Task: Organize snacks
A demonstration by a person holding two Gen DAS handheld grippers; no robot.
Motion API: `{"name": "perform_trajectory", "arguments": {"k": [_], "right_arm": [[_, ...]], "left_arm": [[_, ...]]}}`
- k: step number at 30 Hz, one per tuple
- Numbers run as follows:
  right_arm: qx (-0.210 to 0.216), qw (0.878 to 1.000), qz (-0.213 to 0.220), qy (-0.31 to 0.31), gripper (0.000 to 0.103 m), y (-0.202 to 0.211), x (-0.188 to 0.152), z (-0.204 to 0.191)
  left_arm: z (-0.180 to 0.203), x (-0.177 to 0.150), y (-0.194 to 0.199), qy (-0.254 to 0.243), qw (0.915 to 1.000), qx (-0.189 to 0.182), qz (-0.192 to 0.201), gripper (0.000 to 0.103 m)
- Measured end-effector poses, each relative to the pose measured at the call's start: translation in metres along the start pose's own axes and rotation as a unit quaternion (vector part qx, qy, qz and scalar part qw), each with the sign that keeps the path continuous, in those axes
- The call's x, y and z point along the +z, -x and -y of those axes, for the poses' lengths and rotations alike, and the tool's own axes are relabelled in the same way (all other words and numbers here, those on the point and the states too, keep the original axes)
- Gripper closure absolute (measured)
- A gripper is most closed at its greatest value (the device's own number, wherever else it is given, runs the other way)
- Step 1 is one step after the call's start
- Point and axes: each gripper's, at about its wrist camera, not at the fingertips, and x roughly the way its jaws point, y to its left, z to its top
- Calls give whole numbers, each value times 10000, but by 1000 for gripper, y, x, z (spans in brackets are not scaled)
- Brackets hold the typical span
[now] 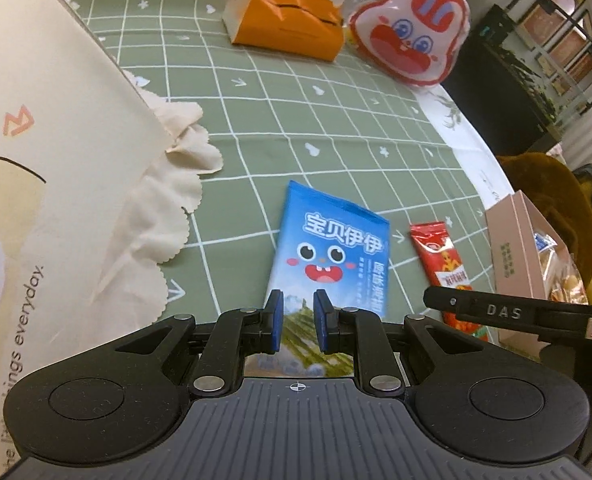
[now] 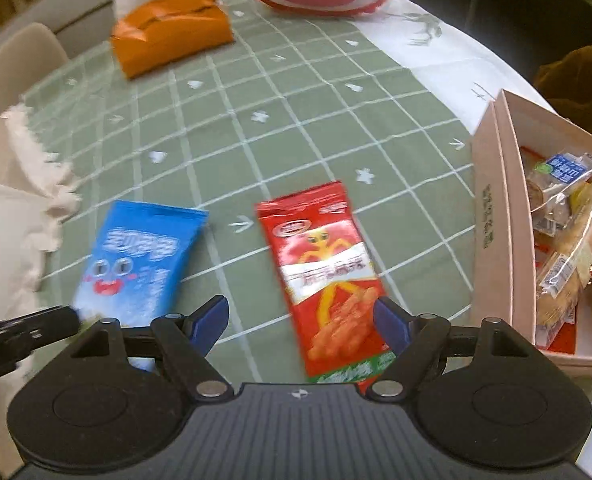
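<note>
A blue snack packet [image 1: 328,256] with a cartoon face lies flat on the green checked tablecloth [image 1: 255,120]. My left gripper [image 1: 299,312] hovers over its near end, jaws a narrow gap apart and holding nothing. A red snack packet [image 2: 328,276] lies to the right of the blue packet [image 2: 135,268]. My right gripper [image 2: 300,320] is wide open above the red packet's near end, fingers on either side. The red packet also shows in the left wrist view [image 1: 444,264], with the right gripper's finger crossing it.
A pink box [image 2: 492,220] holding several wrapped snacks stands at the right. An orange tissue box [image 1: 283,20] and a rabbit-face pouch [image 1: 412,28] sit at the far side. A cream printed bag [image 1: 47,168] on a frilled cloth [image 1: 163,208] fills the left.
</note>
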Motion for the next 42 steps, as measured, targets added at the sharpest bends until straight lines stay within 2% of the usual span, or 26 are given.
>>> {"name": "perform_trajectory", "arguments": {"k": [5, 6, 8, 9, 16, 22, 30, 32, 37, 42], "right_arm": [[23, 9997, -5, -256, 23, -5, -5, 13], [24, 9997, 13, -254, 26, -4, -6, 14], [6, 9999, 41, -167, 41, 0, -12, 14], [21, 9999, 52, -92, 45, 3, -15, 13], [338, 9994, -64, 40, 47, 23, -47, 15], [578, 9980, -208, -122, 47, 40, -74, 26], [462, 9982, -166, -347, 46, 56, -105, 44], [466, 9981, -151, -379, 44, 58, -110, 48], [498, 9971, -145, -550, 42, 64, -114, 56], [576, 9976, 115, -379, 30, 74, -99, 39]], "left_arm": [[1, 3, -5, -64, 10000, -10, 70, 84], [1, 4, -6, -101, 9999, -9, 87, 84], [4, 4, -8, -198, 9997, -8, 124, 84], [4, 4, -9, -241, 9996, -31, 126, 84], [21, -3, -14, -777, 9968, -192, 6, 84], [43, -22, -14, -1350, 9898, -414, -178, 84], [72, -51, -11, -1787, 9780, -915, -559, 83], [76, -52, -10, -1757, 9789, -904, -530, 83], [74, -45, 1, -1347, 9873, -790, -277, 83], [53, -33, 13, -698, 9963, -497, -56, 83]]}}
